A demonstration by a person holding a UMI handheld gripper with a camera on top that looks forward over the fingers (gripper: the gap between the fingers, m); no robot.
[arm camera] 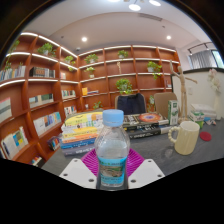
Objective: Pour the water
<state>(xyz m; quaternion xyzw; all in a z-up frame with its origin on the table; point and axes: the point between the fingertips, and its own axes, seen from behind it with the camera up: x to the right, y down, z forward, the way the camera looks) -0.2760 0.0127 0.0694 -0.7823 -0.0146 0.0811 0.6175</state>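
Bottle (113,150): clear, blue cap, fingers (85,170) clamping it.

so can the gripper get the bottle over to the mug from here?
Probably yes. The gripper looks shut on the water bottle, cap on. The mug stands beyond the fingers, apart from the books, with bare table between.

I see a clear plastic water bottle (113,150) standing upright between my jaws, its pale blue cap on and a blue label around its middle. The magenta pads sit close at both sides of its lower body; I cannot tell whether they press it. Beyond it to the right, a cream mug (186,136) stands upright on the tabletop, handle toward the bottle.
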